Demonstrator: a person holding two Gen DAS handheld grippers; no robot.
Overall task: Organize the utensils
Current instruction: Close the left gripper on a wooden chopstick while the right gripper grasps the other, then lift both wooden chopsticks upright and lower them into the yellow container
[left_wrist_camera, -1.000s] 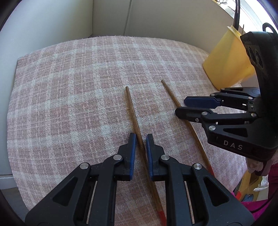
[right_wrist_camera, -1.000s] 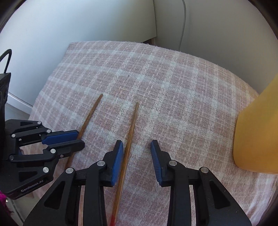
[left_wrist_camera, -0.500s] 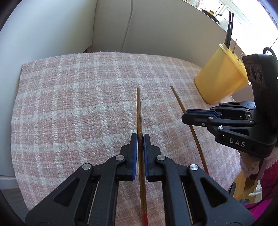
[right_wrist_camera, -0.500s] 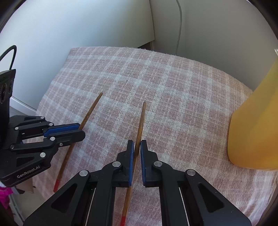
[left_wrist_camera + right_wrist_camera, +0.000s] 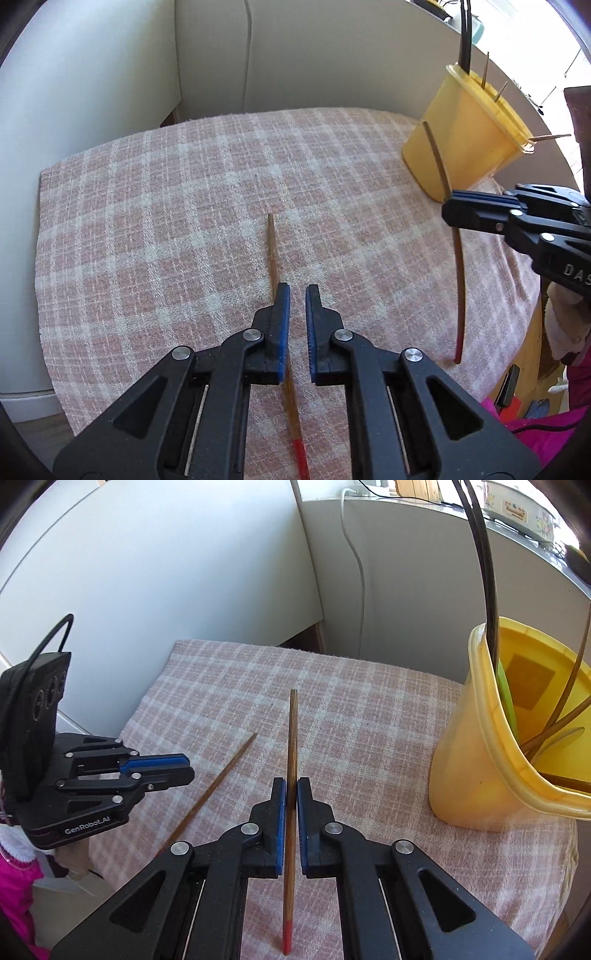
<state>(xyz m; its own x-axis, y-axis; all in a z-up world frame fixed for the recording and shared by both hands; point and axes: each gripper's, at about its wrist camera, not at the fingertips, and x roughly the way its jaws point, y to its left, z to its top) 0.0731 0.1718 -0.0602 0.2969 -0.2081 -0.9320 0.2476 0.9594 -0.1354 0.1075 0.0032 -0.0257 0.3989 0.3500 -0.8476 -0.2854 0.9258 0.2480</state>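
View from the left wrist: the left gripper (image 5: 297, 291) has its jaws drawn almost together, with only the pink-and-white checked cloth (image 5: 166, 240) showing between them. One red-tipped wooden chopstick (image 5: 272, 251) lies on the cloth, passing under the gripper's left finger.

View from the right wrist: the right gripper (image 5: 291, 786) is clamped on a second red-tipped wooden chopstick (image 5: 293, 731), held clear of the cloth near the yellow plastic tub (image 5: 472, 775) of utensils.

left gripper (image 5: 297, 291) points steeply down, jaws nearly together. right gripper (image 5: 291, 786) tilts down too, clamped on a chopstick (image 5: 293, 731).
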